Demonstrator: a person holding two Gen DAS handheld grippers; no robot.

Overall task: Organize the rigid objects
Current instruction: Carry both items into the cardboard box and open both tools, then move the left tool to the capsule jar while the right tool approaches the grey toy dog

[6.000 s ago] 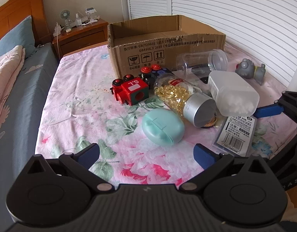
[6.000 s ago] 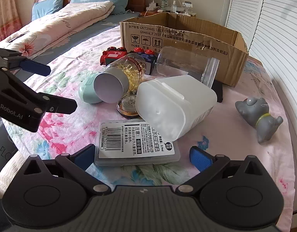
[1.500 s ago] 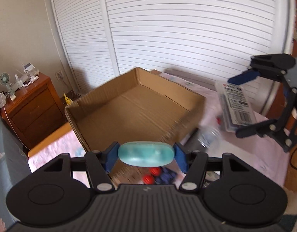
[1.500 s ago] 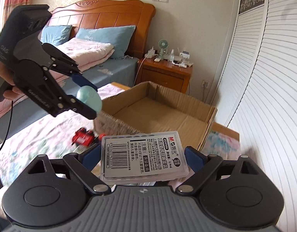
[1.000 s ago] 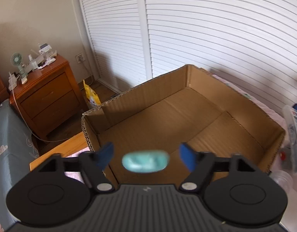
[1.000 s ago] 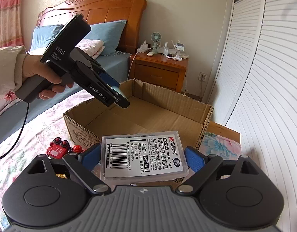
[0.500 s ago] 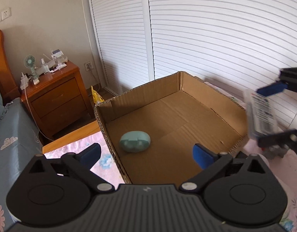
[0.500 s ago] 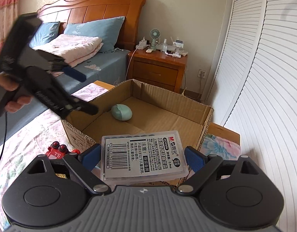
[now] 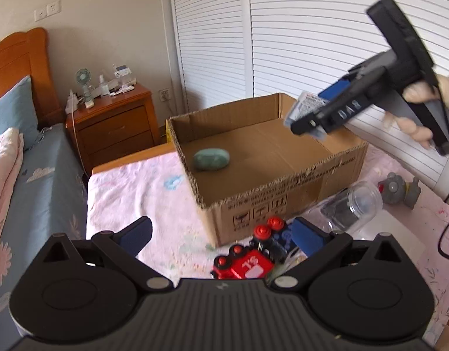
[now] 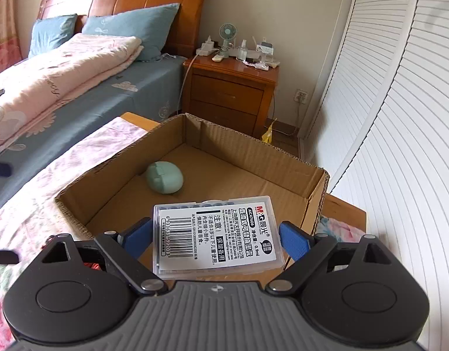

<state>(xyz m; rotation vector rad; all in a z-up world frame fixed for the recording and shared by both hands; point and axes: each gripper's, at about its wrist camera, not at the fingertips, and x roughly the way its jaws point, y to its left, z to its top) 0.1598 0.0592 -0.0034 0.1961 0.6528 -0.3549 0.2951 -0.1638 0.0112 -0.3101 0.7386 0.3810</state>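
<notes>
A mint-green egg-shaped case (image 9: 212, 160) (image 10: 164, 177) lies on the floor of the open cardboard box (image 9: 283, 204) (image 10: 248, 146), near its far left corner. My left gripper (image 9: 221, 231) stands open and empty, in front of the box and above the flowered sheet. My right gripper (image 10: 217, 234) is shut on a clear plastic box with a barcode label (image 10: 217, 239). The left wrist view shows that gripper (image 9: 309, 120), in a person's hand, holding the plastic box (image 9: 300, 108) above the cardboard box's right side.
A red toy train (image 9: 248, 266), a clear jar on its side (image 9: 356, 204) and a grey toy animal (image 9: 400, 190) lie on the sheet in front of and to the right of the carton. A wooden nightstand (image 10: 230, 93) and louvered doors (image 10: 400, 117) stand behind.
My left gripper let the mint case drop into the carton, opened wide and drew back from it. My right gripper carried the plastic box forward over the carton.
</notes>
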